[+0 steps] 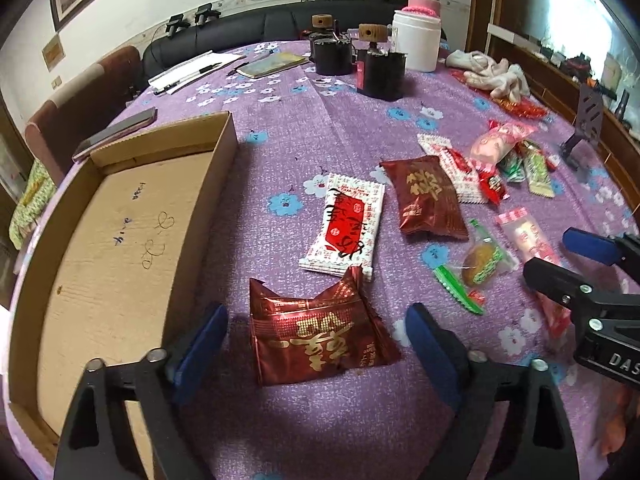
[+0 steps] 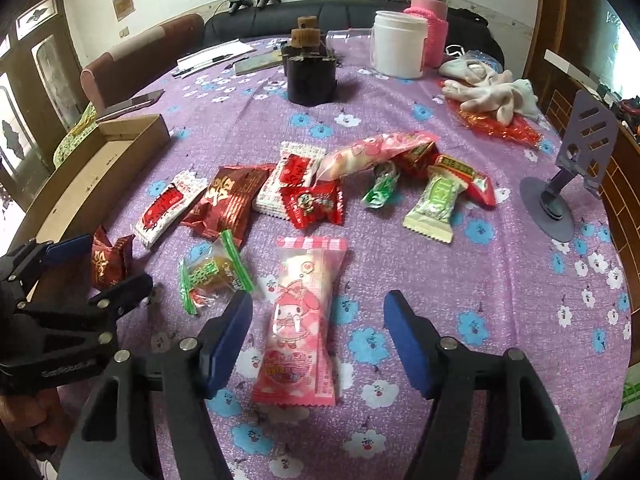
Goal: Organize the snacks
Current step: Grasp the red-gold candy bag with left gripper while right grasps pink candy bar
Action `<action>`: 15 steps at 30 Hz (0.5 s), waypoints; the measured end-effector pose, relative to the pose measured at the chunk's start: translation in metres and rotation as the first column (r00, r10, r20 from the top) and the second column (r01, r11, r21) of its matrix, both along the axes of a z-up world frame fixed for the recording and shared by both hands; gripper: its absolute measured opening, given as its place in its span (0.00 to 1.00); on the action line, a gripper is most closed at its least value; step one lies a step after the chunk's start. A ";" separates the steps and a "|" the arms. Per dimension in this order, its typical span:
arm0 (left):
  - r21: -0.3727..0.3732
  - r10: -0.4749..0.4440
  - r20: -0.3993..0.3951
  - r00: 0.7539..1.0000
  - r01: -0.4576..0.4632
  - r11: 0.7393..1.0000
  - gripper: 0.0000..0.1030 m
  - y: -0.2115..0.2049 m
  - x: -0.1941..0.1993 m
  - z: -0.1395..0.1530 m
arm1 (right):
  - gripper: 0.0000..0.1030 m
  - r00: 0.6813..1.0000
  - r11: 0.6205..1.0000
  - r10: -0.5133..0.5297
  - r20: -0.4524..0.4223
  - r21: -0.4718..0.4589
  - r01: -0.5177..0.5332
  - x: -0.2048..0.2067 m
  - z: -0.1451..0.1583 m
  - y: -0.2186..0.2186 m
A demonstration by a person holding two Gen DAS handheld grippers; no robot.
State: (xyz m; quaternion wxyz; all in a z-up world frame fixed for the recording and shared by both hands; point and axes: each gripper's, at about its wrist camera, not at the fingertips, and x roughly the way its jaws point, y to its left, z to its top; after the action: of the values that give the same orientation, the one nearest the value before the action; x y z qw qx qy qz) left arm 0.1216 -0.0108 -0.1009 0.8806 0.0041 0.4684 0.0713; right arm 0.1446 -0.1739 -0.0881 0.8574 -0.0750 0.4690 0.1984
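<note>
My left gripper (image 1: 316,340) is open, its blue pads either side of a dark red foil snack pack (image 1: 320,336) lying on the purple cloth. The empty cardboard box (image 1: 120,240) lies just to its left. My right gripper (image 2: 318,340) is open around a pink cartoon-print snack pack (image 2: 300,320). Each gripper shows in the other's view, the right one (image 1: 576,264) and the left one (image 2: 96,260). More snacks lie scattered: a white-and-red pack (image 1: 344,228), a second dark red pack (image 1: 428,196), a green-edged cake pack (image 2: 212,272) and a pale green pack (image 2: 436,204).
Black containers with cork tops (image 2: 312,68), a white jar (image 2: 398,44), a pink flask (image 2: 430,20), white gloves (image 2: 488,88), papers and pens (image 1: 192,70) and a phone (image 1: 116,132) sit further back. A purple phone stand (image 2: 560,184) stands at the right.
</note>
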 end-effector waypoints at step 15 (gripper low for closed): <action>-0.053 -0.005 0.029 1.000 0.007 0.999 0.48 0.011 -0.003 0.006 | 0.22 1.000 1.000 0.005 -0.003 -0.020 -0.005 -0.004 -0.003 -0.001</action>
State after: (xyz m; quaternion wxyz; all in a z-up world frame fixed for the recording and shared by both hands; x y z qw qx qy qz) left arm 0.1183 -0.0003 -0.0944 0.8874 -0.0187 0.4572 0.0563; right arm 0.1409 -0.1745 -0.0915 0.8553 -0.0843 0.4721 0.1962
